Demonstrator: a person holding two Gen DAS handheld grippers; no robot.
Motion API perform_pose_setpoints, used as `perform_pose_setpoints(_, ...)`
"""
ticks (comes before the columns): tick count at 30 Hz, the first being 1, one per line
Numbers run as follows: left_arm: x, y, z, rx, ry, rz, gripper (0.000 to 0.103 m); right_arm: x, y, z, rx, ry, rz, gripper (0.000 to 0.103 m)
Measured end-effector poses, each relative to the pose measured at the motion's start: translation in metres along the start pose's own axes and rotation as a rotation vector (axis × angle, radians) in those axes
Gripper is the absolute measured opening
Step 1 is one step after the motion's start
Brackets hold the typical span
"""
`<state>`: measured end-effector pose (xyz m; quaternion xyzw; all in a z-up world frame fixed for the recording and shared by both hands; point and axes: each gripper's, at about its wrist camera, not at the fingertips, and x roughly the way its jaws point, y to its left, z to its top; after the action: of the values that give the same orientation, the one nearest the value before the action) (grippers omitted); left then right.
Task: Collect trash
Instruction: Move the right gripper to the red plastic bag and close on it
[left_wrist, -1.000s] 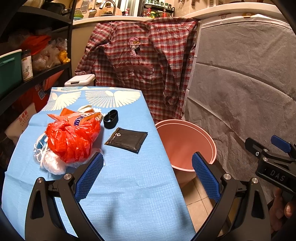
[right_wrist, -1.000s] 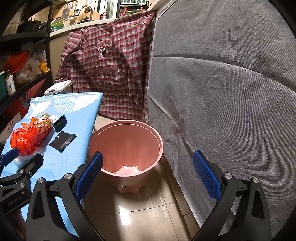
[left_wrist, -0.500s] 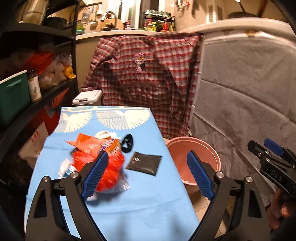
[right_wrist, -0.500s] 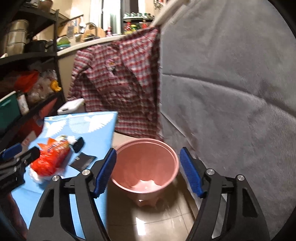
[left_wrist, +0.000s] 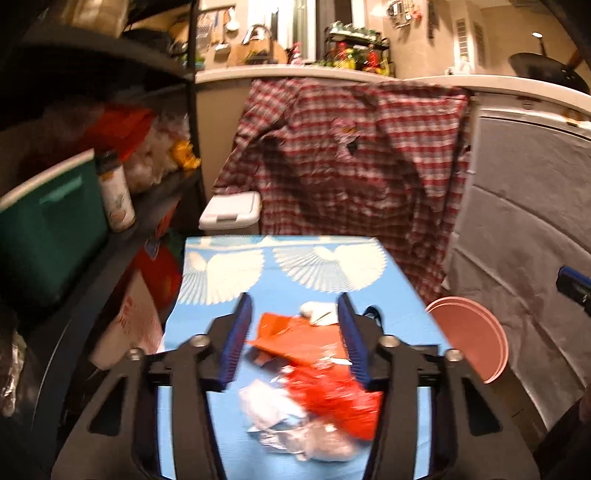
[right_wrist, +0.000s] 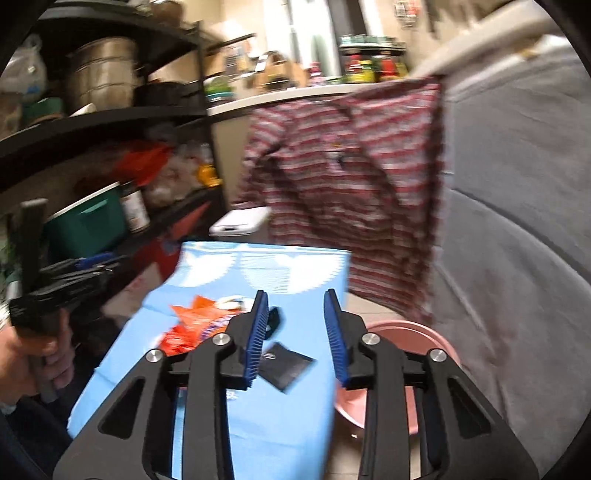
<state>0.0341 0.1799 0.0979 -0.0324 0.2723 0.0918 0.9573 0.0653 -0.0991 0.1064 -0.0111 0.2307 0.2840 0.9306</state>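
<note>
Red plastic bag (left_wrist: 328, 384) of trash lies on the blue cloth (left_wrist: 288, 291), framed by the left gripper (left_wrist: 293, 341), whose jaws have just been narrowing, pinching nothing yet. Right gripper (right_wrist: 297, 339), also just closing and empty, hangs above the black pouch (right_wrist: 286, 365). Pink bin (right_wrist: 410, 332) waits beside the table; shelves (right_wrist: 110, 122) stand left.

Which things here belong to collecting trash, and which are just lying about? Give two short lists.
Belongs to the job:
red plastic bag
crumpled white wrapper
black pouch
pink bin

Just lying about:
plaid shirt
green box
jar
white lidded container
</note>
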Motion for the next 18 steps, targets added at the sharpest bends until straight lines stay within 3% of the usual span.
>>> perform_pose_setpoints(3,0.019,0.028,-0.016,-0.062,0.061,0.004,0.031,0.025,0.027,-0.001,-0.047,0.021,0.082,0.031)
perform_pose_setpoints(7,0.050,0.053,-0.042,-0.139,0.219,-0.044,0.031,0.053,0.057,-0.018,-0.071,0.054,0.184,0.032)
perform_pose_setpoints(9,0.060,0.060,-0.050,-0.155,0.262,-0.050,0.031,0.072,0.070,-0.033,-0.069,0.100,0.222,0.033)
perform_pose_setpoints(12,0.078,0.073,-0.066,-0.202,0.350,-0.082,0.031,0.093,0.088,-0.051,-0.083,0.174,0.271,0.038)
perform_pose_setpoints(14,0.087,0.079,-0.074,-0.227,0.381,-0.096,0.031,0.103,0.095,-0.057,-0.114,0.191,0.285,0.048)
perform_pose_setpoints(15,0.092,0.080,-0.077,-0.242,0.403,-0.118,0.036,0.109,0.099,-0.060,-0.123,0.207,0.296,0.057)
perform_pose_setpoints(16,0.098,0.080,-0.081,-0.253,0.430,-0.142,0.050,0.115,0.101,-0.063,-0.127,0.228,0.307,0.061)
perform_pose_setpoints(18,0.108,0.079,-0.087,-0.264,0.470,-0.169,0.063,0.127,0.105,-0.069,-0.131,0.264,0.321,0.061)
